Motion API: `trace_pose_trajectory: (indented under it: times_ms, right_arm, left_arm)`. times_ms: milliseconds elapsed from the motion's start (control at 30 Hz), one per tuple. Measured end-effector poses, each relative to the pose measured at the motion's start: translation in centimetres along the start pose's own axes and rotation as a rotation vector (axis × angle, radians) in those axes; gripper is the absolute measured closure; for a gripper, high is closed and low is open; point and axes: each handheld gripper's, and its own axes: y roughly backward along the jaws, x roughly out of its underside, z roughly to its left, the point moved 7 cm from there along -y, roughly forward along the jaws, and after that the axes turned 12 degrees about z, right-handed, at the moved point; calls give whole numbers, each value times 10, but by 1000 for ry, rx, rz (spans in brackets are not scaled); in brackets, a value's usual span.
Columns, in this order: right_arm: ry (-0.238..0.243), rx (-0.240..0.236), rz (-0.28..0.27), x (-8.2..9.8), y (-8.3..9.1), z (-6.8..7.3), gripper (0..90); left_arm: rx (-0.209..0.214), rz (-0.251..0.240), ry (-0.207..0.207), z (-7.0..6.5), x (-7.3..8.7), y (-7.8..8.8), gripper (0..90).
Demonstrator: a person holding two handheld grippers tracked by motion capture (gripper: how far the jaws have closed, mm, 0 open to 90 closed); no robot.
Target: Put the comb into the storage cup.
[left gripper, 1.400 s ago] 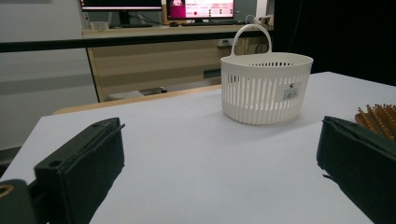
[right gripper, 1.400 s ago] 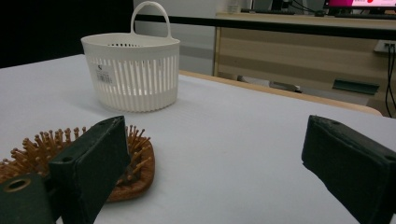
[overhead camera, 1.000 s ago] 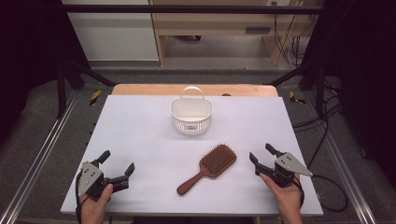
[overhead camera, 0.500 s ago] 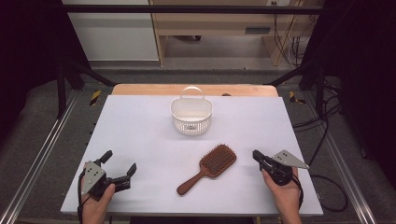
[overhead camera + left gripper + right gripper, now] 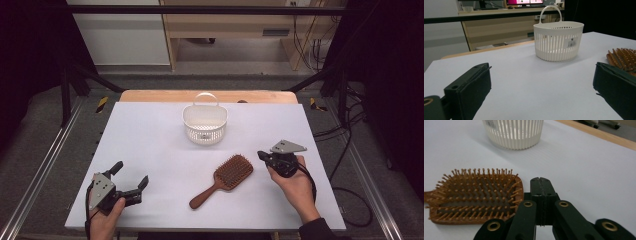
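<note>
So the wooden paddle hairbrush [image 5: 223,180] is lying bristles-up on the white tabletop [image 5: 150,145], a bit right of the middle, handle pointing toward the near-left and the head toward the far-right. Nothing is touching it. The right claw [image 5: 262,155] is hovering just beside the brush head on its right side, held in the person's right hand [image 5: 295,182], with its two jaws pressed flat together and nothing pinched between them; they've just finished snapping together. From the right gripper view you can see the closed tips [image 5: 540,185] sitting right next to the corner of the brush head [image 5: 474,197], above the tabletop, with the bristle pins clear as day. The left claw [image 5: 129,176] is over at the near-left corner of the tabletop, well apart from the brush, jaws spread wide and holding nothing. Its own view shows both black jaws far apart at the bottom corners, with bare tabletop between them. The white slatted plastic basket [image 5: 205,122] with a loop handle stands upright toward the far middle of the tabletop, behind the brush and clear of it.
</note>
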Motion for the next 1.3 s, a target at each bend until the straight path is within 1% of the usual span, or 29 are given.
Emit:
trace_pose_trajectory:
  times_ms: [67, 100, 200, 233, 300, 333, 467, 533, 600, 667, 767, 833, 900, 967, 1067, 1133, 1200, 1267, 1300]
  right_arm:
    - [14, -1, 35, -3, -7, -2, 900]
    - [18, -2, 44, -4, -11, -4, 900]
    - [13, -26, 73, -5, -22, -6, 900]
    - [17, -30, 93, -4, -26, -6, 900]
    - [18, -50, 112, -2, -34, -3, 900]
    - [28, -53, 121, -2, -37, -2, 900]
    - [35, -58, 153, -1, -49, 0, 900]
    - [43, -73, 161, 0, -53, 4, 900]
    - [53, -78, 172, 1, -54, 6, 900]
    - [49, -77, 172, 2, -53, 7, 900]
    - [35, -82, 172, 3, -51, 8, 900]
    - [26, -81, 181, 6, -50, 9, 900]
    - [11, -84, 177, 9, -47, 11, 900]
    - [-7, -87, 178, 13, -44, 14, 900]
    - [-20, -89, 169, 17, -41, 22, 900]
    - [-25, -89, 170, 19, -40, 27, 900]
    - [-23, -73, 179, 21, -40, 33, 900]
    - [-28, -74, 175, 22, -41, 39, 900]
    - [-28, -74, 175, 22, -41, 39, 900]
  left_arm:
    - [1, -2, 1, 0, -1, 0, 15]
    - [2, -1, 2, -1, -1, 0, 15]
    - [4, 5, -6, -2, 0, -1, 15]
    - [3, 5, -7, -2, 0, -1, 16]
    - [4, 3, -3, -2, 0, 0, 16]
    - [4, 5, -3, -2, 0, 0, 16]
    - [5, 9, -7, -2, 0, -1, 18]
    - [5, 12, -12, -2, 1, -1, 19]
    - [5, 14, -13, -2, 1, -1, 19]
    - [4, 13, -6, -1, 1, -1, 21]
    - [5, 17, -13, -2, 1, -2, 22]
    - [4, 17, -16, -2, 1, -2, 23]
    - [5, 16, -12, -2, 0, -2, 23]
    - [4, 18, -13, -2, 1, -2, 23]
    - [2, 21, -15, -2, 1, -2, 24]
    - [0, 25, -15, -1, 2, -2, 25]
    - [0, 23, -8, 0, 2, -2, 25]
    - [-1, 22, -5, 1, 2, -2, 25]
    - [-1, 22, -5, 1, 2, -2, 25]
